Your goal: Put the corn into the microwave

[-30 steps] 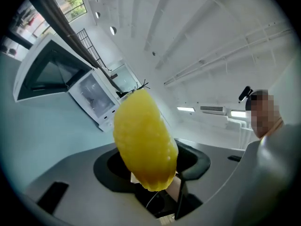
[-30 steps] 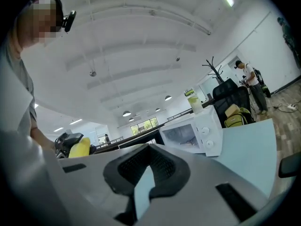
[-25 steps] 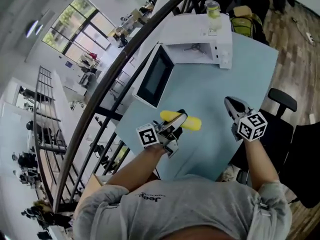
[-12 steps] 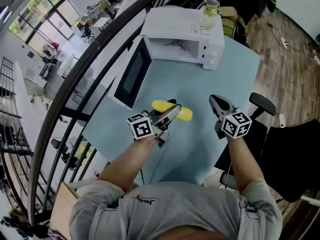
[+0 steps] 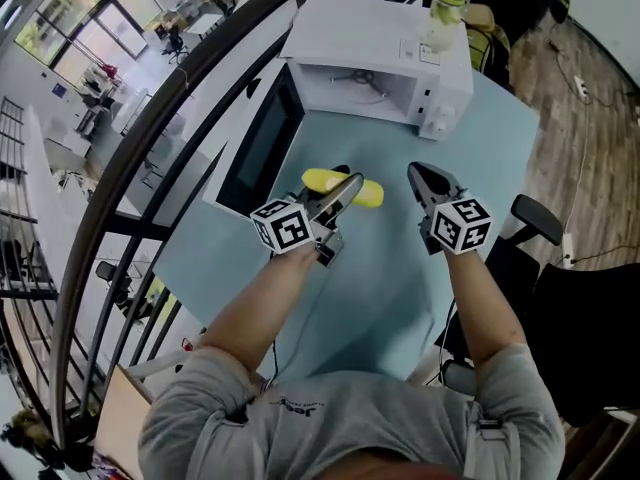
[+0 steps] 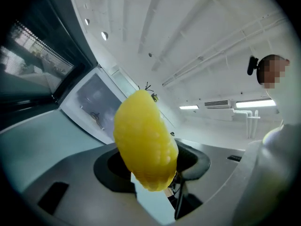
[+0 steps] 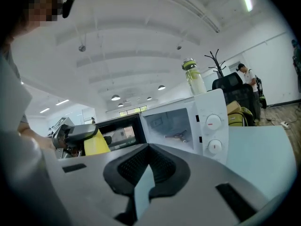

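- The left gripper has its fingers clamped across the corn, which it holds over the counter, near the front of the microwave.
- The microwave's door stands wide open on the left, and the cavity faces the corn.
- The right gripper hovers just to the right of the corn, fingers closed on nothing.
- A bottle stands on top of the microwave.
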{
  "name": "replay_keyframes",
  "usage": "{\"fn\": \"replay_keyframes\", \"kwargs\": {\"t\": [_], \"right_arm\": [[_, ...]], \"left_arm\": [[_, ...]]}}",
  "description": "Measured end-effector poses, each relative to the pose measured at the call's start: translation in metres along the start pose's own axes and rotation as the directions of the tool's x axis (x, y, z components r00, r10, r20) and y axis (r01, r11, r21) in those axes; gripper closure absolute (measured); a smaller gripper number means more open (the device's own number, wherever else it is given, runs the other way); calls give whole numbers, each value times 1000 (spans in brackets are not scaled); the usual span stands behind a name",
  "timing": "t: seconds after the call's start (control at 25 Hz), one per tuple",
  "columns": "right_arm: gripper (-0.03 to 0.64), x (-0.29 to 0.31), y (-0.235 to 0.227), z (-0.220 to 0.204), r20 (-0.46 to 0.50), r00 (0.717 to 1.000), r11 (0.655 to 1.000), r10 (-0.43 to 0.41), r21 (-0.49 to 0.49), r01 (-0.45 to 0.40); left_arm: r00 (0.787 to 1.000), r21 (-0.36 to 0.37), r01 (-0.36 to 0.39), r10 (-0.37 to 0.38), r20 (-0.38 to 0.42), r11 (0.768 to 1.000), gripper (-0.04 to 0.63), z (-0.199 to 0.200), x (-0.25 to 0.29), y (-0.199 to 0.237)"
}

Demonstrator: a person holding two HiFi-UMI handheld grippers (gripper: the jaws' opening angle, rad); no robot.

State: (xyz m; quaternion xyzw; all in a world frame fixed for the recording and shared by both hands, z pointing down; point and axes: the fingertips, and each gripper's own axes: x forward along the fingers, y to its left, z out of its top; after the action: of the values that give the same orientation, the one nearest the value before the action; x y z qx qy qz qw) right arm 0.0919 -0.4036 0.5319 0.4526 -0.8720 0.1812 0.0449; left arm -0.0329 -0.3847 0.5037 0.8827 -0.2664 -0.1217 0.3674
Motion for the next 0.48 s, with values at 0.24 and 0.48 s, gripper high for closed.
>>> {"fn": "replay_keyframes", "kwargs": {"t": [0.24, 0.48], "right_arm": [[598, 40, -12, 0, -13, 1000, 1000, -13, -22, 13], [598, 74, -35, -13, -9, 1000, 1000, -26, 2, 26]], "left_arm": [[998, 47, -46, 44, 44, 998, 359, 27, 26, 39], [992, 62, -102, 97, 80, 993, 359, 39, 60, 90]]}}
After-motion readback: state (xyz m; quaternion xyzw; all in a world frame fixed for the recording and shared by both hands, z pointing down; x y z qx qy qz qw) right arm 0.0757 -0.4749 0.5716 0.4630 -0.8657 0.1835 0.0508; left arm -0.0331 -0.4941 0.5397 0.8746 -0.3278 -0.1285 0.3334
